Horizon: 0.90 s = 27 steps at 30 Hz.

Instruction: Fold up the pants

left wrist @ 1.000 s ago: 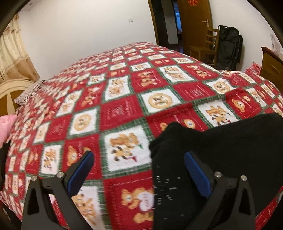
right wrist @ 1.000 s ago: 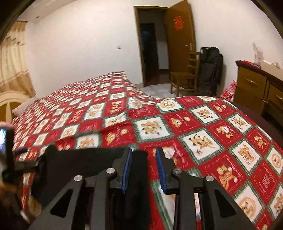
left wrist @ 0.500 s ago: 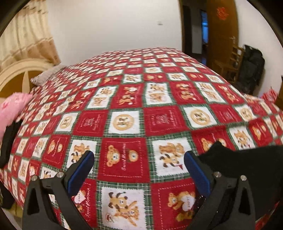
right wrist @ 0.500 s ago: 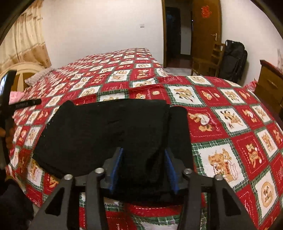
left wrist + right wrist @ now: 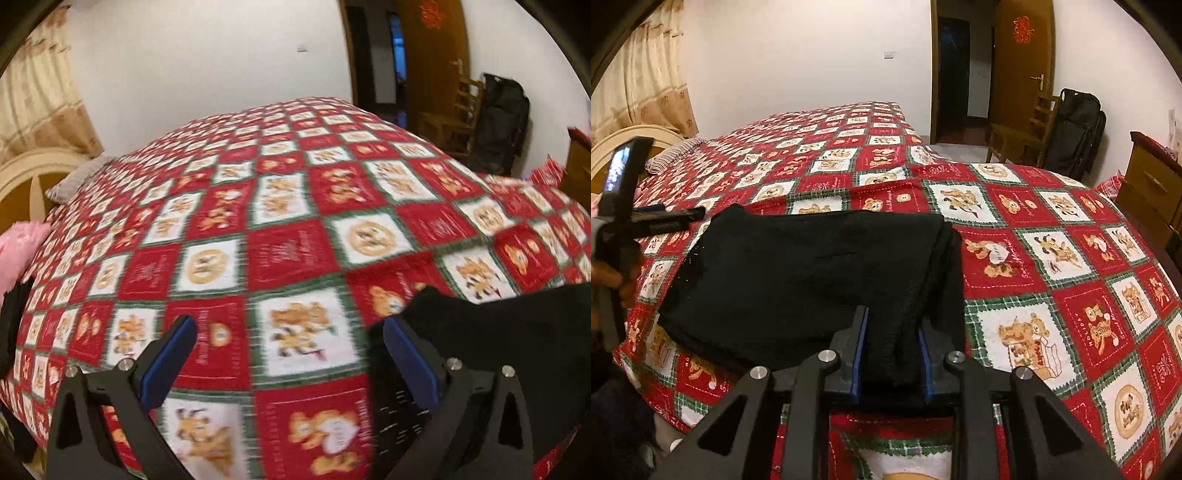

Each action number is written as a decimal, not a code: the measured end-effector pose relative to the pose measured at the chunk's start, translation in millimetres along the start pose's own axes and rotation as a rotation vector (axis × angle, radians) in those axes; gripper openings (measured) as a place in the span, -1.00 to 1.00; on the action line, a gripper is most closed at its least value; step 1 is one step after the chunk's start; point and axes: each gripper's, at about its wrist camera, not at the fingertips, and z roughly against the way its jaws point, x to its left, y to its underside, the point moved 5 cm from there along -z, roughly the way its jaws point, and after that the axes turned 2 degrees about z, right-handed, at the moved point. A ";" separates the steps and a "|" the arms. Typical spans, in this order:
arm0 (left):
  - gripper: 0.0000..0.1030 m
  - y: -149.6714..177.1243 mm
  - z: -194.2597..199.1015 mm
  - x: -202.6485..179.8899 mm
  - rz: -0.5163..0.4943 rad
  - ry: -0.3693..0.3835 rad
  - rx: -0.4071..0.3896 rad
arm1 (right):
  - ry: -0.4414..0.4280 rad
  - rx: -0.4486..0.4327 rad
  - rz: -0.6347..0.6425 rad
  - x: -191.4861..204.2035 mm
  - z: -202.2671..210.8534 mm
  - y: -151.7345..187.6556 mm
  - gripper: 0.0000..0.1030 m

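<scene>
The black pants [image 5: 812,273] lie folded into a thick rectangle on the red patterned bedspread [image 5: 1052,266]. My right gripper [image 5: 891,354] has its blue pads on either side of the folded right edge, jaws narrowed on the fabric. In the left wrist view my left gripper [image 5: 288,354] is wide open and empty over the bedspread [image 5: 280,258], just left of the pants [image 5: 517,332]. The pants' corner touches its right pad [image 5: 410,358]. The left gripper also shows in the right wrist view [image 5: 624,192], at the pants' left side.
A pink cloth [image 5: 18,251] and a dark item lie at the bed's left edge. A wooden chair [image 5: 1023,129], a black bag [image 5: 1075,129] and a wooden dresser [image 5: 1152,192] stand to the right. A curved headboard [image 5: 33,177] is at the left.
My right gripper has closed in on the pants' folded right edge. My left gripper stays open and has swung back right toward the pants' left corner.
</scene>
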 end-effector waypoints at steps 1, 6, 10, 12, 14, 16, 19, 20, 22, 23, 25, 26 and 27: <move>1.00 1.6 -5.4 -8.0 -0.025 -0.018 -0.001 | -0.006 0.004 -0.005 -1.5 1.1 0.4 -0.45; 1.00 14.4 -40.8 -22.3 -0.066 -0.077 0.033 | -0.016 0.015 -0.034 -7.3 4.9 0.5 -0.34; 1.00 7.4 -42.3 -14.6 -0.029 -0.033 0.077 | 0.028 -0.005 -0.041 -7.4 12.8 -8.4 -0.33; 1.00 4.5 -35.7 -11.0 -0.021 -0.033 0.070 | 0.080 -0.024 -0.055 -11.8 17.0 -15.8 -0.28; 1.00 2.5 -25.9 -8.0 0.002 -0.025 0.056 | 0.175 -0.023 -0.081 -21.5 15.3 -22.0 -0.03; 1.00 2.0 -15.9 -8.4 0.014 -0.008 0.044 | 0.214 -0.036 -0.109 -27.9 14.1 -26.6 0.02; 1.00 2.5 -3.4 -13.2 0.002 0.017 0.024 | 0.254 -0.033 -0.166 -37.4 9.0 -33.5 0.02; 1.00 3.3 2.4 -16.6 -0.005 0.027 0.015 | 0.265 -0.029 -0.178 -39.5 6.6 -35.4 0.02; 1.00 5.6 8.7 -22.7 -0.010 0.051 0.010 | 0.277 -0.020 -0.190 -41.3 1.6 -38.0 0.02; 1.00 8.5 11.8 -28.1 -0.018 0.068 0.011 | 0.272 -0.017 -0.195 -40.6 -0.7 -39.3 0.02; 1.00 13.9 13.0 -38.8 -0.049 0.080 0.015 | 0.265 -0.012 -0.195 -38.2 -4.5 -41.5 0.02; 1.00 15.7 12.2 -42.2 -0.066 0.080 0.018 | 0.262 -0.012 -0.189 -35.9 -6.1 -42.9 0.02; 1.00 17.8 10.9 -45.5 -0.080 0.077 0.022 | 0.260 -0.013 -0.184 -33.6 -6.4 -43.6 0.02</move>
